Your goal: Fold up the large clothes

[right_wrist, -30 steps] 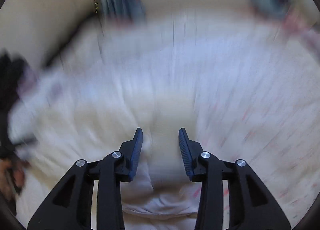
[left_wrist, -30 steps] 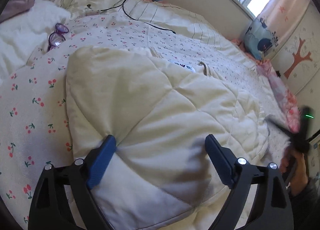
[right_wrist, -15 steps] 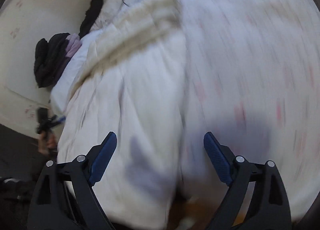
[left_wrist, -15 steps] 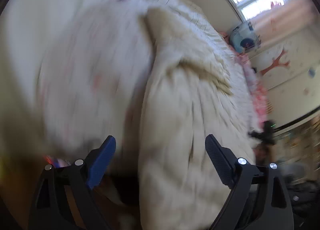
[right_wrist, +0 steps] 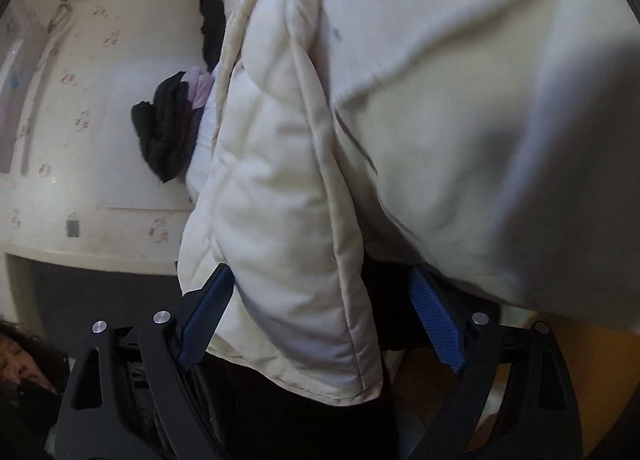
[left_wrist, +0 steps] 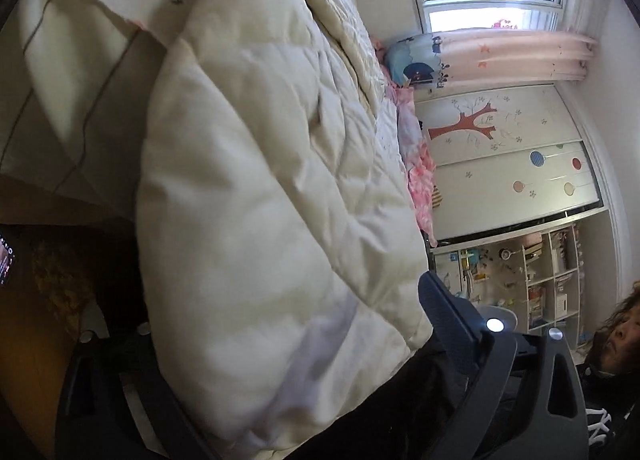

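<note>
Since a moment ago both tools have swung down to the near bed edge. The puffy coat (left_wrist: pixel 256 180) lies on the bed (left_wrist: pixel 76 72), hem hanging between the wide-apart left tool (left_wrist: pixel 280 344) and right tool (right_wrist: pixel 316 312). It looks soft, light, slippery; the hem corners seem best to grab.

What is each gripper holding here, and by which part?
Neither has closed on anything. The cream padded coat hangs between the open jaws of the left gripper and right gripper, its lower end only lying between them.
</note>
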The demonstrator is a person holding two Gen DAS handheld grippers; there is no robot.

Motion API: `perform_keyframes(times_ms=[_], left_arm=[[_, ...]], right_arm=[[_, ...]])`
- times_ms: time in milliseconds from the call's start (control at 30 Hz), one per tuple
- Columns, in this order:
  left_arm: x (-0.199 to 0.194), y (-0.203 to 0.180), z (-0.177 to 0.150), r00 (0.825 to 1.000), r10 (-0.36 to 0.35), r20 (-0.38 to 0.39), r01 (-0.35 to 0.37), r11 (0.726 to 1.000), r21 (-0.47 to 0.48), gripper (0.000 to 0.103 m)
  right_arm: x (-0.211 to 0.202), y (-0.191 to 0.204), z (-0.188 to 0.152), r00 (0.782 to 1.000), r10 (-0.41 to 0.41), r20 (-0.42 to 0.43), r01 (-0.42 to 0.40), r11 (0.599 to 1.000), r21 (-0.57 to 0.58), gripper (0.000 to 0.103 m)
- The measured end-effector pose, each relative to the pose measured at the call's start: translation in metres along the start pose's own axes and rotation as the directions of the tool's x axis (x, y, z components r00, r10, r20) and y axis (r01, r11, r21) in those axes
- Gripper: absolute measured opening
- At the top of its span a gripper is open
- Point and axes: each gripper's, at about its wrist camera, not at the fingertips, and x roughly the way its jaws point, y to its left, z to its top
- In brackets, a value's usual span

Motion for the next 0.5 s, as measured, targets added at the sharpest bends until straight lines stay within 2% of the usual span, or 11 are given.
perform_keyframes(times_ms=[33,100,133,167,200,233,267,333,433,500], left_arm=[[0.0,-0.001,-0.001,1.0,0.006,-0.001,-0.006,1.0,-0.001,0.094],[-0.002,-0.003,-0.006,0.999,0.041,0.014,-0.041,0.999,-0.001,0.093],[-0.001,-0.004,-0.006,0.998,0.064,0.023,-0.064,0.998,0.0,0.088],[-0.002,-0.006,-0.009,0.995,0.097,0.033,-0.097,0.995,-0.01,0.082],[-0.003,-0.008,-0.011,0.993,0.114,0.037,-0.114,0.993,-0.012,0.062],[-0.002,-0.012,-0.013,0.99,0.134,0.044,-0.133,0.991,-0.009,0.041],[-0.005,-0.02,-0.017,0.985,0.158,0.063,-0.158,0.987,-0.005,0.033],[-0.015,-0.038,-0.019,0.981,0.158,0.114,-0.161,0.987,0.011,0.018],[-0.037,-0.072,-0.019,0.973,0.11,0.205,-0.127,0.989,0.072,0.013],[-0.057,-0.106,-0.022,0.96,0.048,0.274,-0.09,0.986,0.142,0.013]], right_arm=[[0.01,-0.005,0.004,1.0,0.028,0.006,-0.028,1.0,0.008,0.083],[0.012,-0.011,0.002,0.996,0.084,0.025,-0.084,0.996,0.002,0.06],[0.013,-0.01,0.0,0.994,0.106,0.028,-0.105,0.994,-0.017,0.039],[0.01,-0.003,-0.004,0.993,0.112,0.042,-0.109,0.992,-0.061,0.025],[0.011,0.006,-0.007,0.992,0.111,0.055,-0.106,0.99,-0.098,0.019],[0.008,0.018,-0.012,0.991,0.112,0.069,-0.102,0.984,-0.143,0.015],[0.013,0.029,-0.01,0.99,0.119,0.081,-0.104,0.98,-0.169,0.014],[0.001,0.058,-0.016,0.979,0.163,0.121,-0.129,0.96,-0.249,0.013],[-0.022,0.096,-0.021,0.952,0.249,0.178,-0.177,0.922,-0.344,0.013],[-0.034,0.121,-0.024,0.935,0.293,0.201,-0.193,0.894,-0.405,0.013]])
